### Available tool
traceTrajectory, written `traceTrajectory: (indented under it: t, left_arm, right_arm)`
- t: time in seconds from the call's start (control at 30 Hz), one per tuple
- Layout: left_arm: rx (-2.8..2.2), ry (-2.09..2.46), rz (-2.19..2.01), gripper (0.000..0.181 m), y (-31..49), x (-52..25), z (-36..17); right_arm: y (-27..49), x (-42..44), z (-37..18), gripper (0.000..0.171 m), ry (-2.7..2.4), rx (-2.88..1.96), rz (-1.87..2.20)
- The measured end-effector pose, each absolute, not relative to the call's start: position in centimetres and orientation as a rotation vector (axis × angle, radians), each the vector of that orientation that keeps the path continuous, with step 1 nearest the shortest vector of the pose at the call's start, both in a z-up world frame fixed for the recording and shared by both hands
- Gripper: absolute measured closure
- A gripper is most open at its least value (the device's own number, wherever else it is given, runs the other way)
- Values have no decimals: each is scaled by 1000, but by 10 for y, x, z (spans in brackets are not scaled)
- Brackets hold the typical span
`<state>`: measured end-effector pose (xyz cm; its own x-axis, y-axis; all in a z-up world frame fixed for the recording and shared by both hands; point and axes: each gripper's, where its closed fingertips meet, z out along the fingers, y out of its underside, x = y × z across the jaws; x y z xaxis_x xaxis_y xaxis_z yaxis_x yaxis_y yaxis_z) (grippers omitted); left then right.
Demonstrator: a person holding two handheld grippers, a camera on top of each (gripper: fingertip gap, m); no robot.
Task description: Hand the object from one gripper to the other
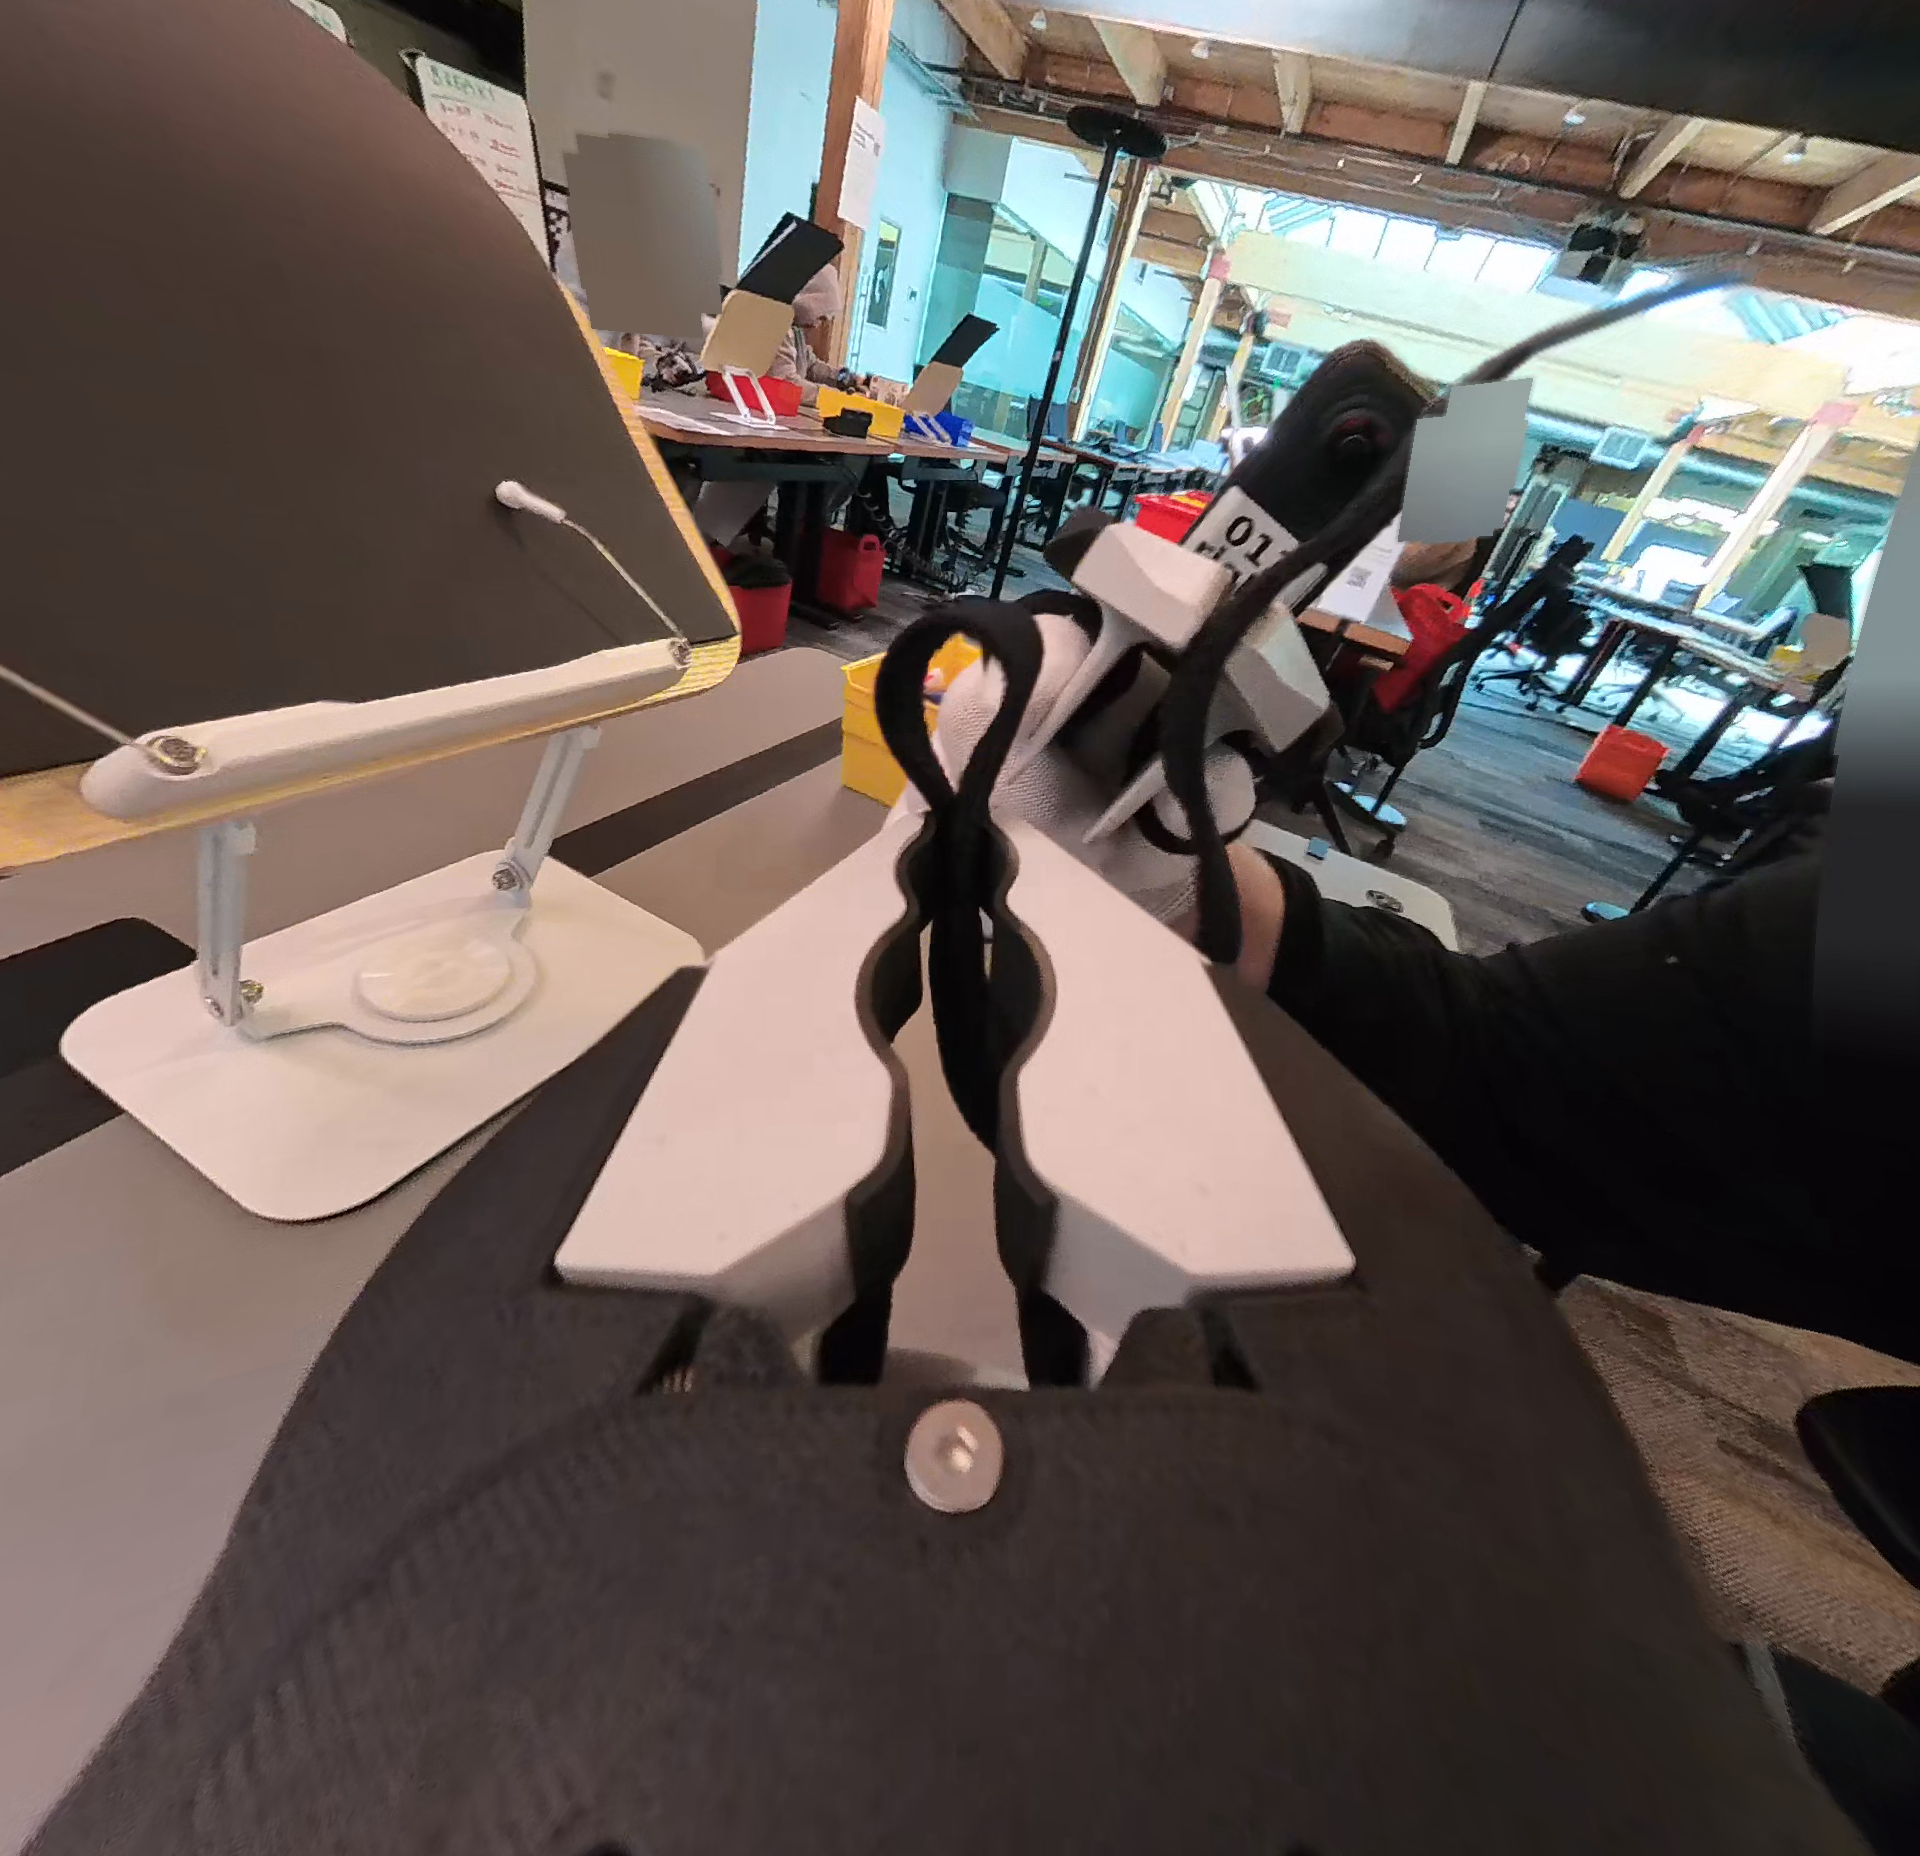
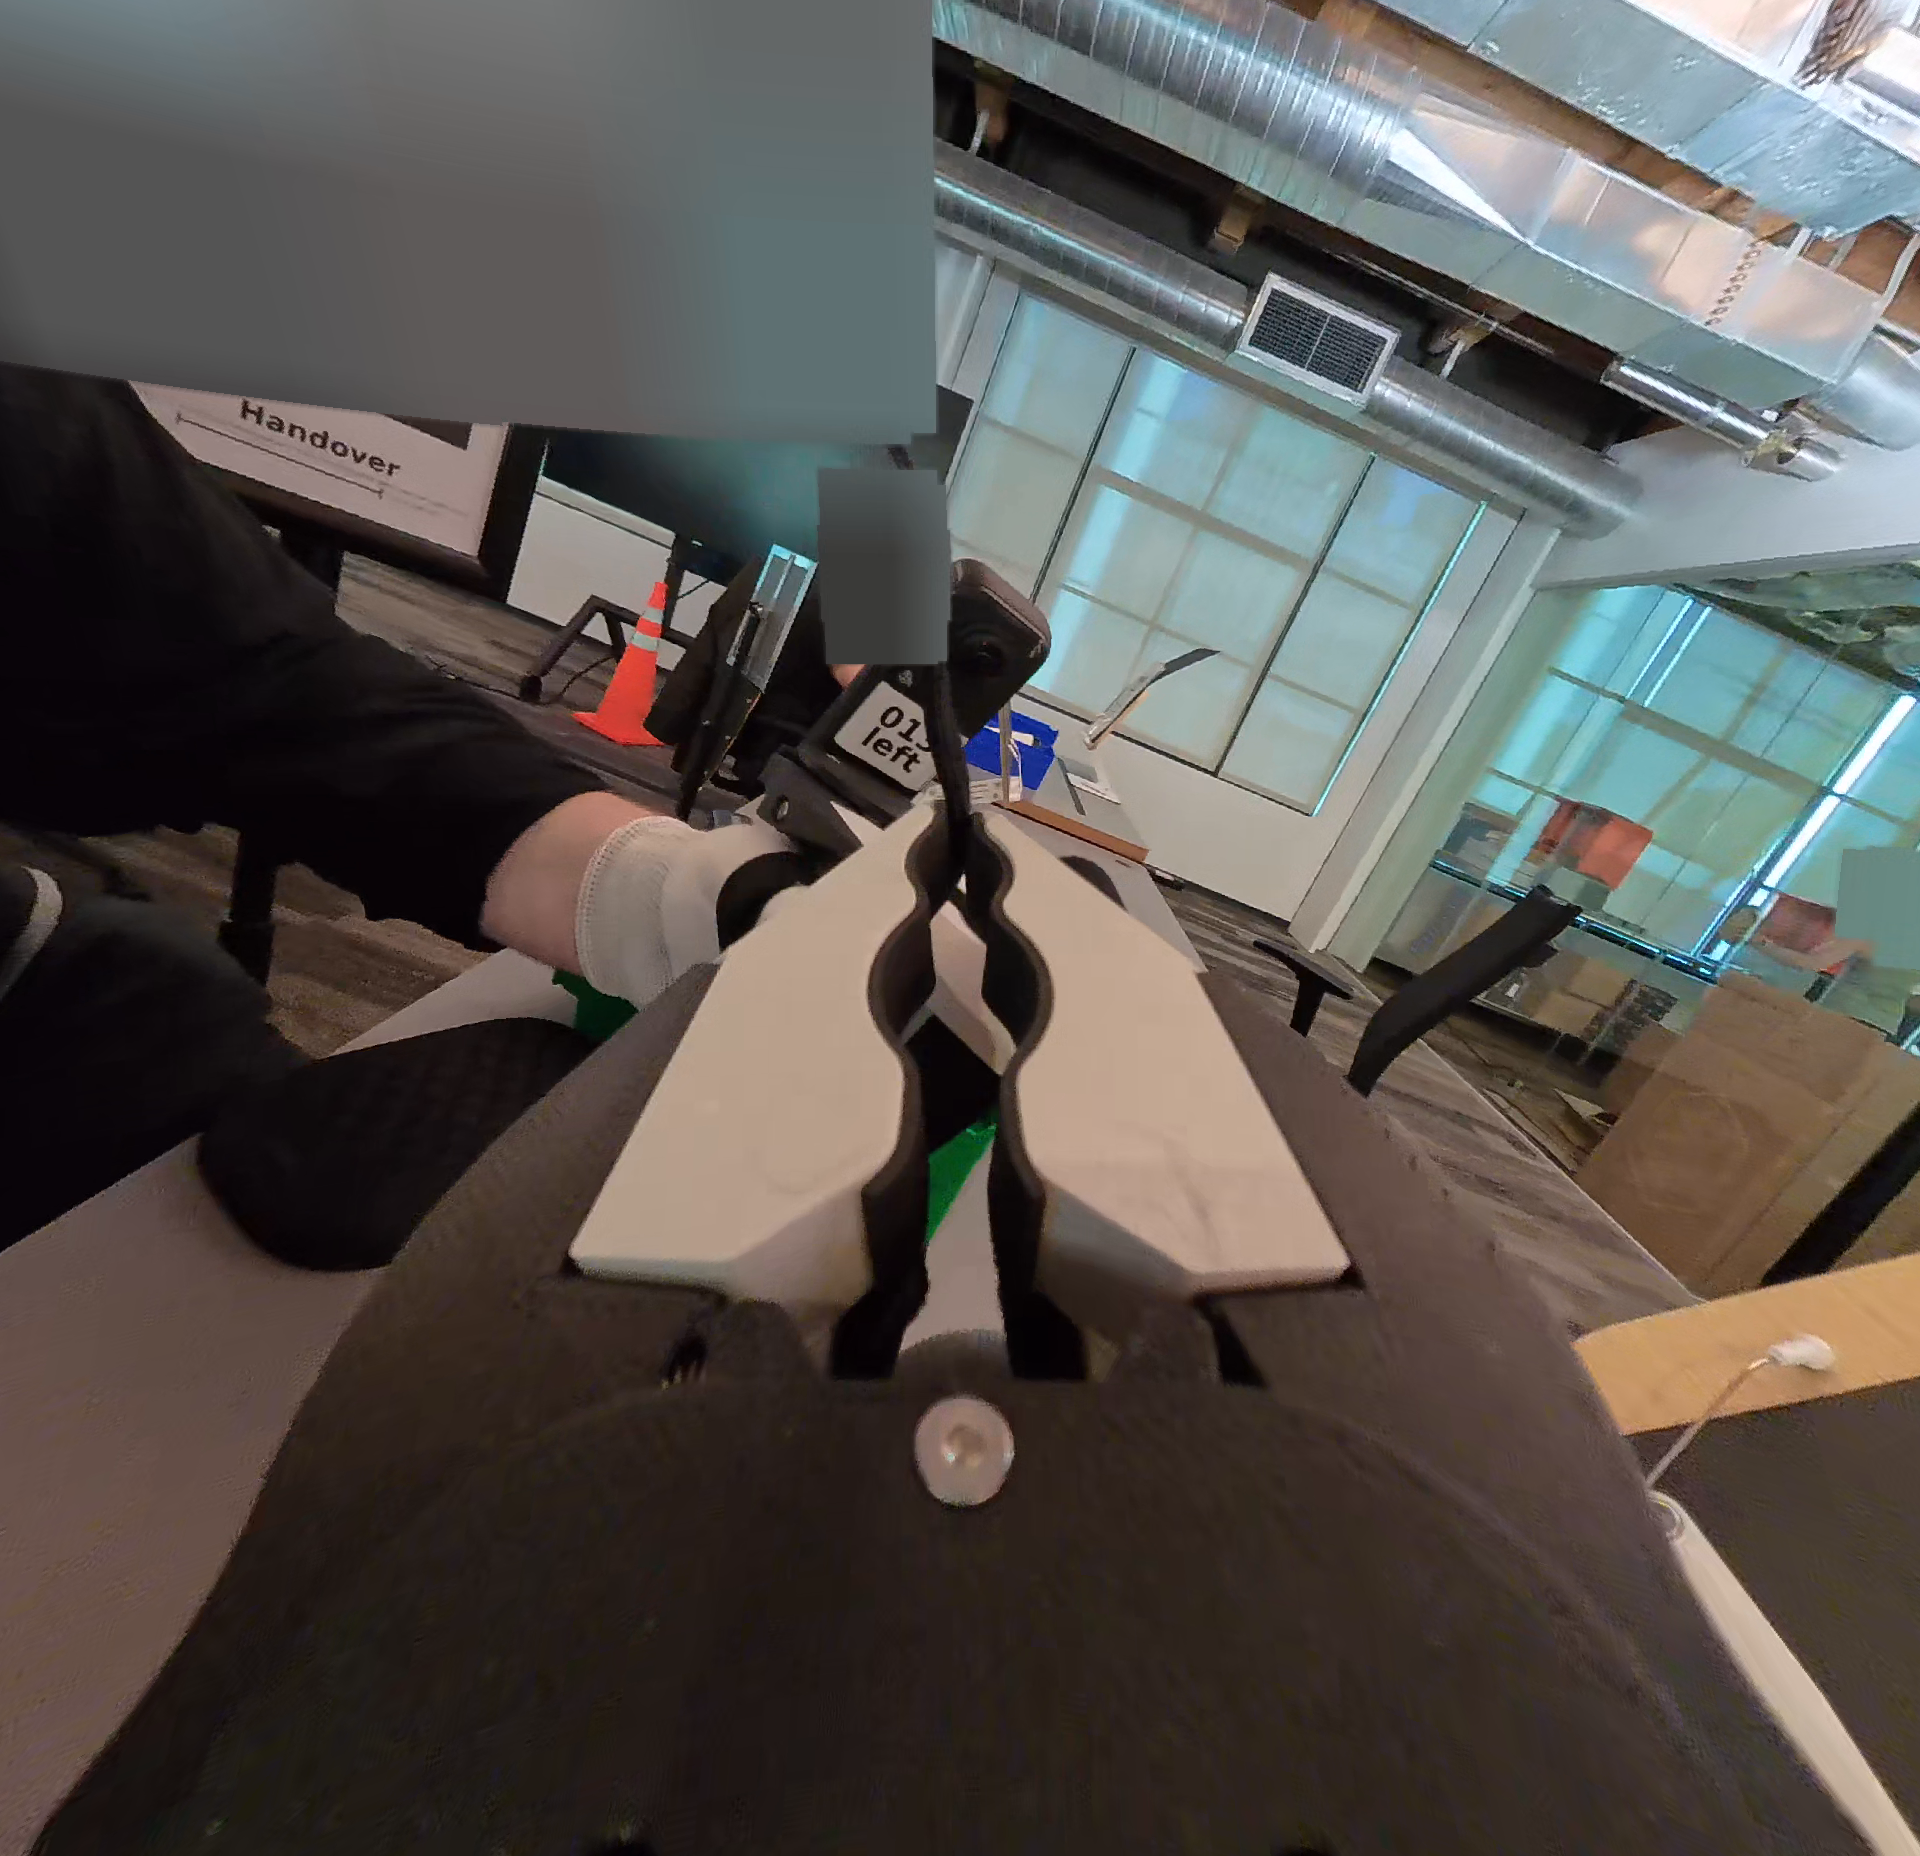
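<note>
In the left wrist view, the left gripper (image 1: pixel 956 861) fills the lower centre of the frame, its 2 white fingers (image 1: pixel 774 1089) pressed together at the tips around a black cord (image 1: pixel 961 985). The cord passes between the wavy black pads and rises above the tips as a loop in the middle of the frame. Farther off, right of centre, the right gripper (image 1: pixel 1132 757) is held by a white-gloved hand (image 1: pixel 1039 767), and another black strand (image 1: pixel 1195 726) hangs across it; whether it is 1 piece with the loop cannot be told. A white stand (image 1: pixel 343 1037) holding a tilted board sits at the left on the grey table (image 1: pixel 156 1391).

In the right wrist view, the right gripper (image 2: pixel 961 850) also has its tips closed on the black cord (image 2: pixel 954 778), which runs up from the tips at the centre of the frame. Just behind it, the left gripper (image 2: pixel 831 819) shows partly, held by a gloved hand (image 2: pixel 644 902). An orange cone (image 2: pixel 634 679) stands on the floor at centre left.
</note>
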<state>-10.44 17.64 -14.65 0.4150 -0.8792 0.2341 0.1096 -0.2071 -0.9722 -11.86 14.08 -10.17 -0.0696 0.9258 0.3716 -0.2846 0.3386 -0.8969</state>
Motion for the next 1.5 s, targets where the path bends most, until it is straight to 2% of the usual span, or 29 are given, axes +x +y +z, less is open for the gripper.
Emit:
traceTrajectory:
  t: [0.4,1.13,1.5]
  left_arm:
    - [-1424,654,-1304,176,165,-108,-134]
    - [-1378,644,-1478,147,156,-106,-124]
    - [-1401,607,-1472,148,161,-108,-126]
  right_arm:
    - [168,-119,-103,171,-1157,-776,1065]
    - [168,-112,-96,171,-1161,-749,1007]
    - [158,-113,-94,171,-1179,-700,986]
